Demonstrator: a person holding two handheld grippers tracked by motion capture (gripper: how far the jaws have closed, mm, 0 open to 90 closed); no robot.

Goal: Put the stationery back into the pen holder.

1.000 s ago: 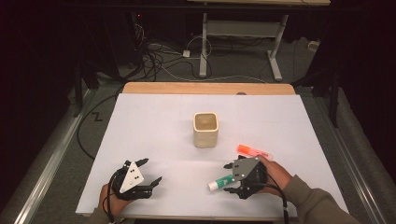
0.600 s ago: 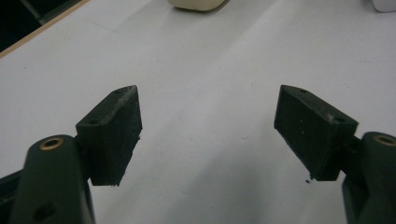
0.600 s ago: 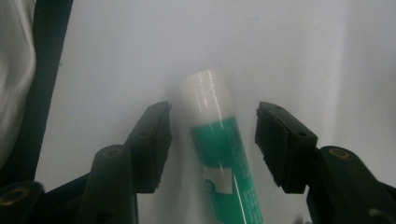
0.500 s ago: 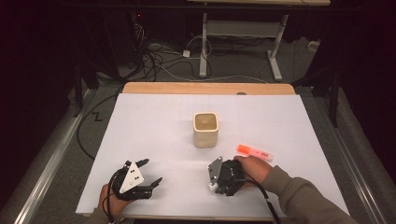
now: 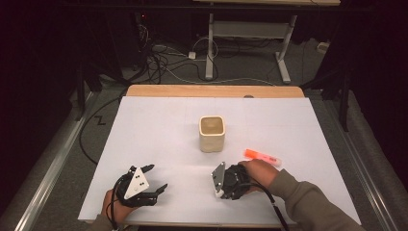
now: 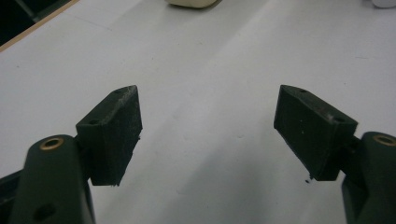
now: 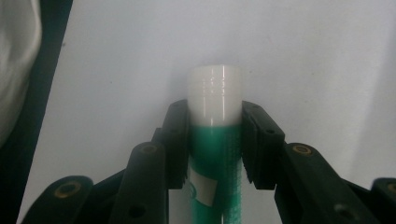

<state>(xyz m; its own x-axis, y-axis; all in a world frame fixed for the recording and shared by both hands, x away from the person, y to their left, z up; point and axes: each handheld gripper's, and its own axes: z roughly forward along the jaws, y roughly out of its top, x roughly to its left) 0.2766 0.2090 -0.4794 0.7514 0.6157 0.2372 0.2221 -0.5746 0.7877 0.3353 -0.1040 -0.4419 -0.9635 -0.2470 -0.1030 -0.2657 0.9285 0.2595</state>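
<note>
In the right gripper view a green tube [image 7: 214, 158] with a white cap [image 7: 215, 95] lies on the white table sheet, and my right gripper [image 7: 215, 114] is shut on it. Its jaws have just been closing, and both pads now press the tube's sides just below the cap. From above, the right gripper [image 5: 225, 183] sits at the front right of the sheet and covers the tube. My left gripper [image 5: 156, 177] rests at the front left, open, with nothing but bare sheet between its jaws [image 6: 205, 107]. A cream cup [image 5: 211, 133] stands upright at mid-table.
An orange highlighter [image 5: 261, 156] lies just beyond the right hand. The white sheet [image 5: 159, 125] covers the table, with a wooden strip [image 5: 211, 90] along its far edge. Cables and a metal frame are on the floor beyond.
The right gripper moved left over the green tube, which lay in plain sight beside it before, and its jaws closed around the tube. The left gripper stayed put.
</note>
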